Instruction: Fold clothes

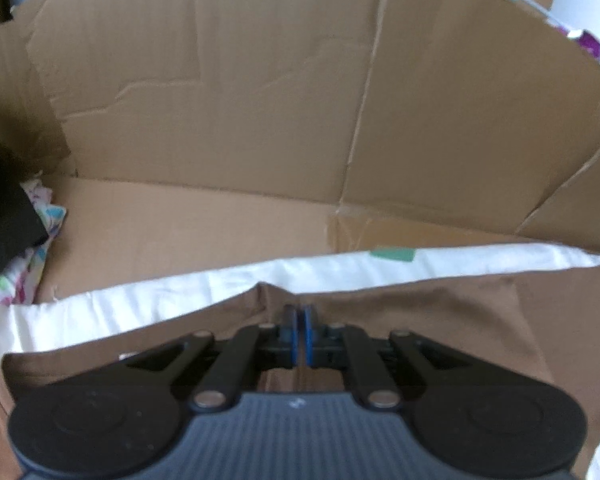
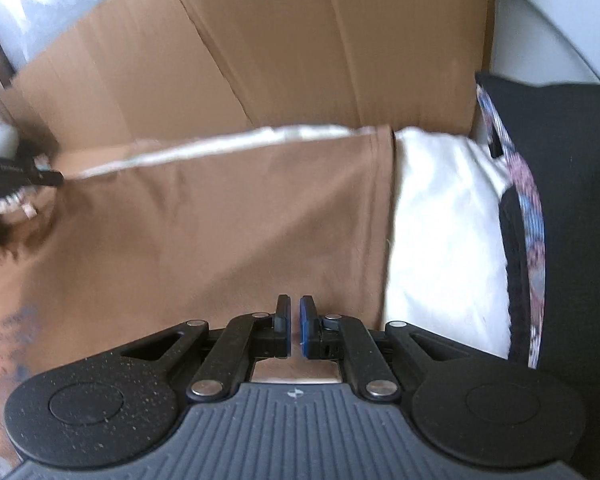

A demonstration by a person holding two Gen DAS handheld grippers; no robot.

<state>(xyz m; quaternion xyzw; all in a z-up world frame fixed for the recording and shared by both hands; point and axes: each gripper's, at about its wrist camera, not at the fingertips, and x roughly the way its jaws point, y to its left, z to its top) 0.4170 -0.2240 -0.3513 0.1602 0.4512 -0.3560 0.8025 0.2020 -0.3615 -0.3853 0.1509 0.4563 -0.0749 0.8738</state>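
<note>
Pinching brown garment (image 1: pixel 440 312) — left hand-held gripper (image 1: pixel 299 318) jaws closed together on raised pucker of cloth near its far edge. Right hand-held gripper (image 2: pixel 295 312) hovering over same garment, jaws nearly shut, thin gap, nothing visibly caught. Garment lying spread on white sheet (image 2: pixel 440 220), in front of cardboard wall (image 1: pixel 260 100). Judging fold in progress; next move needing both edges carried evenly.
</note>
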